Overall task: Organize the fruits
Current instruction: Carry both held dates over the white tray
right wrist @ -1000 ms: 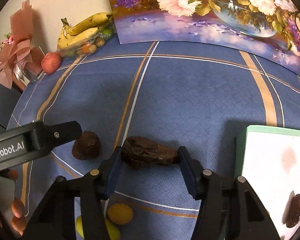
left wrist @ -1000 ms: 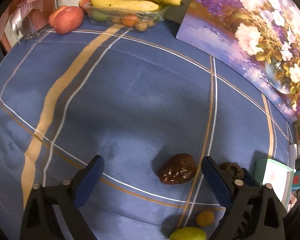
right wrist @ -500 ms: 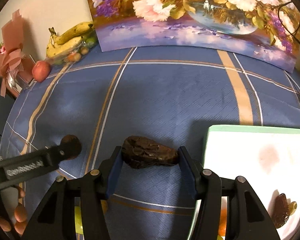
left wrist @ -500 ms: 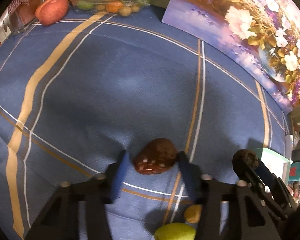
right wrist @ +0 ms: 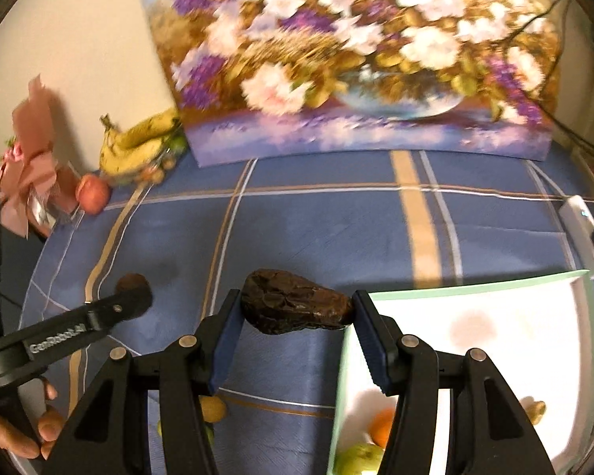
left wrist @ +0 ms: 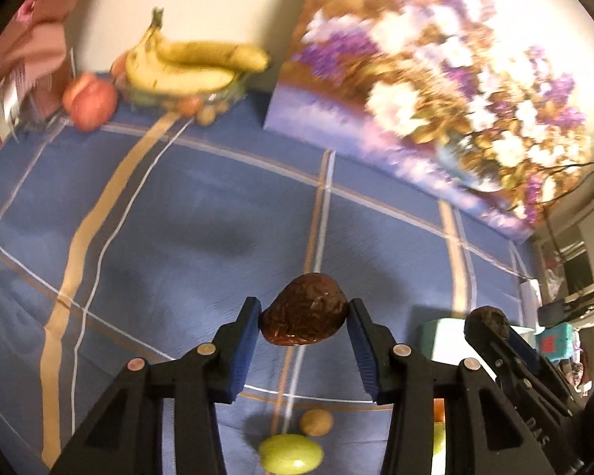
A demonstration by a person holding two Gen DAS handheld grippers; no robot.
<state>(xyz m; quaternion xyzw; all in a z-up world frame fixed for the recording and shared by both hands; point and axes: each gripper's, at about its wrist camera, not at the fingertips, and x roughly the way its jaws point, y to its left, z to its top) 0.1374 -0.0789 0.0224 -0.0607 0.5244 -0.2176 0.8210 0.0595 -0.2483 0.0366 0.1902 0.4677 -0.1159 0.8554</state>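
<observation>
My left gripper [left wrist: 304,308] is shut on a rounded dark brown fruit [left wrist: 303,316], held above the blue checked cloth [left wrist: 178,237]. My right gripper [right wrist: 297,301] is shut on a longer, wrinkled dark brown fruit [right wrist: 293,306], also off the cloth, just left of a white tray with a green rim [right wrist: 475,283]. The right wrist view shows the left gripper [right wrist: 132,297] low at the left with its fruit at the tip. In the left wrist view the right gripper's fruit [left wrist: 489,318] is at the right.
An orange [right wrist: 380,421] and a green fruit [right wrist: 358,459] lie in the tray. A small yellow-brown fruit [left wrist: 316,422] and a green one [left wrist: 290,453] lie on the cloth below me. Bananas [left wrist: 190,63] on a bowl and an apple [left wrist: 90,99] sit far left; a flower painting [left wrist: 435,79] leans behind.
The left gripper went from wide open to closed on the rounded brown fruit and lifted it. The right gripper rose with its fruit still held, toward the tray.
</observation>
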